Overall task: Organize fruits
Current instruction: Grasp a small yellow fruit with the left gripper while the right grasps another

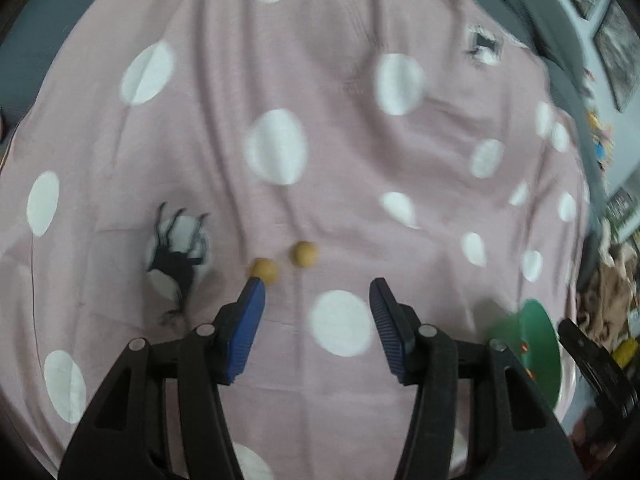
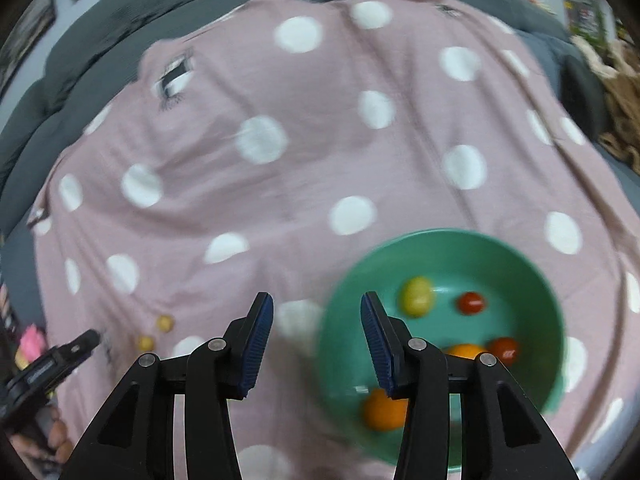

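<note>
Two small tan round fruits lie on the pink dotted cloth: one (image 1: 264,270) touches the tip of my left finger in the left wrist view, the other (image 1: 305,254) sits just ahead of my open, empty left gripper (image 1: 317,285). They also show small in the right wrist view (image 2: 165,323) (image 2: 146,343). A green bowl (image 2: 444,248) holds a yellow fruit (image 2: 417,297), two red fruits (image 2: 472,303) (image 2: 505,350) and two orange fruits (image 2: 383,409) (image 2: 466,350). My right gripper (image 2: 317,300) is open and empty, over the bowl's left rim. The bowl's edge shows in the left wrist view (image 1: 538,356).
The pink cloth (image 1: 320,80) with white dots covers a grey couch (image 2: 160,4). A black spider-like print (image 1: 176,260) lies left of the tan fruits. The other gripper shows at the edge of each view (image 1: 596,364) (image 2: 52,364). Clutter sits at the far right (image 2: 616,92).
</note>
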`<action>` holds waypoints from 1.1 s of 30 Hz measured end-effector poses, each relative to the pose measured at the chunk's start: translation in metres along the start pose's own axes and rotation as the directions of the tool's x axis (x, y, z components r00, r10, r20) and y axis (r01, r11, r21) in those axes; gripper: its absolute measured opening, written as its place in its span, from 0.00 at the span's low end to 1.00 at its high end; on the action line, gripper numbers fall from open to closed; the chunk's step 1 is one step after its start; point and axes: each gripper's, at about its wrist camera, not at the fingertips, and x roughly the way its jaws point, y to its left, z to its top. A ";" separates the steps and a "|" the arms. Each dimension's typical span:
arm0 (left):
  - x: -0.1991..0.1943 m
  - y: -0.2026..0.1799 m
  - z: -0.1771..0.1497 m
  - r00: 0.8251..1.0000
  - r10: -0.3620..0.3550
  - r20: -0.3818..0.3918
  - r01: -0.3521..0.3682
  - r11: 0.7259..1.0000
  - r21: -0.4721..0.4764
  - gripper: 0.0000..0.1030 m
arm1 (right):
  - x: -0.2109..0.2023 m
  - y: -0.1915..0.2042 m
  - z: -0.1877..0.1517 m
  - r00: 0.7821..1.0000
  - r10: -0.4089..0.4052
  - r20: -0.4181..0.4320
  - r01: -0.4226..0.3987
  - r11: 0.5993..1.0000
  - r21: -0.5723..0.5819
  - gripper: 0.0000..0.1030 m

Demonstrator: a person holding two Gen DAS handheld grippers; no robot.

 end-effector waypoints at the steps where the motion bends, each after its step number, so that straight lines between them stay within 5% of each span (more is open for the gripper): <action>1: 0.005 0.005 0.002 1.000 0.001 -0.001 -0.001 1.000 -0.005 0.50 | 0.003 0.008 -0.002 1.000 0.023 -0.007 -0.023 1.000 -0.011 0.45; 11: 0.063 0.011 0.010 0.994 0.068 -0.088 -0.066 0.998 0.018 0.27 | 0.042 0.046 -0.019 0.990 0.076 -0.119 -0.086 0.993 -0.075 0.45; 20: 0.091 0.019 0.014 0.989 0.114 -0.094 -0.115 0.993 0.003 0.26 | 0.050 0.061 -0.025 0.985 0.088 -0.149 -0.104 0.989 -0.107 0.45; 25: 0.103 0.030 0.015 0.987 0.074 -0.142 -0.082 0.995 -0.051 0.21 | 0.053 0.064 -0.027 0.984 0.079 -0.158 -0.099 0.988 -0.120 0.45; 33: 0.097 0.026 0.013 0.989 0.112 -0.097 -0.117 0.992 -0.044 0.24 | 0.058 0.066 -0.031 0.983 0.075 -0.168 -0.098 0.986 -0.133 0.45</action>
